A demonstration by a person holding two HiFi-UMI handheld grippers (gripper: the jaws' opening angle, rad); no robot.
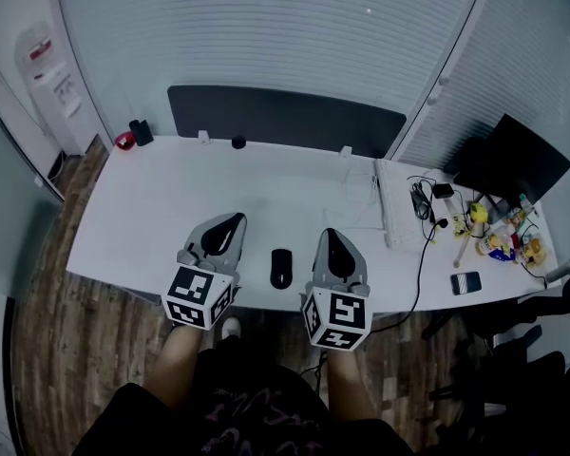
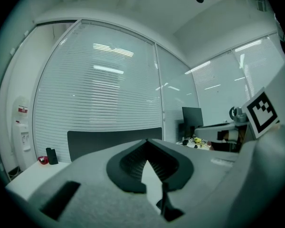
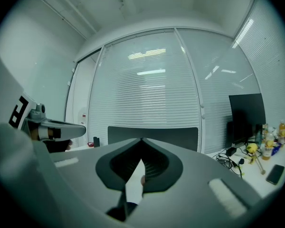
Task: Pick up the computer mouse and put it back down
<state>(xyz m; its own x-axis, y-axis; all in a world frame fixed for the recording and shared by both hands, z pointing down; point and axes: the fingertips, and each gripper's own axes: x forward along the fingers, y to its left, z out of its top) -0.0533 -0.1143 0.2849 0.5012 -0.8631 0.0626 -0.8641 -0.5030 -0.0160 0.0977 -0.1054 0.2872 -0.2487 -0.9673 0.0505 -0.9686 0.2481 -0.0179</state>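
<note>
Head view looks steeply down on a long white surface [image 1: 218,183] whose near edge runs just ahead of the person's legs, with wood-grain floor [image 1: 47,350] showing past its left end. The computer mouse [image 1: 281,267], black, smooth and oval, lies on the surface close to that near edge, between the two grippers and touched by neither. The left gripper [image 1: 236,218] is held just to the left of the mouse and the right gripper [image 1: 331,233] just to its right, both over the front strip with their points aimed at the far side. Ahead of them the middle and left of the surface are bare, wide and flat. The right end is crowded: a slim white keyboard [image 1: 389,202] lies lengthwise, thin black cables [image 1: 423,207] loop beside it, a dark phone [image 1: 465,282] rests near the front edge, and a black monitor [image 1: 508,164] stands at the far corner. Along the far edge stands a dark matte panel [image 1: 285,117] with rounded corners, and behind it hang pale blinds [image 1: 266,27] of fine horizontal slats. In the left gripper view the left gripper [image 2: 146,141] has its jaws pressed together at the tips with nothing between them; the shells are grey and dull, and the black ribbed pads [image 2: 133,163] frame a teardrop hollow. In the right gripper view the right gripper [image 3: 141,140] likewise has its jaws closed tip to tip and empty.
</note>
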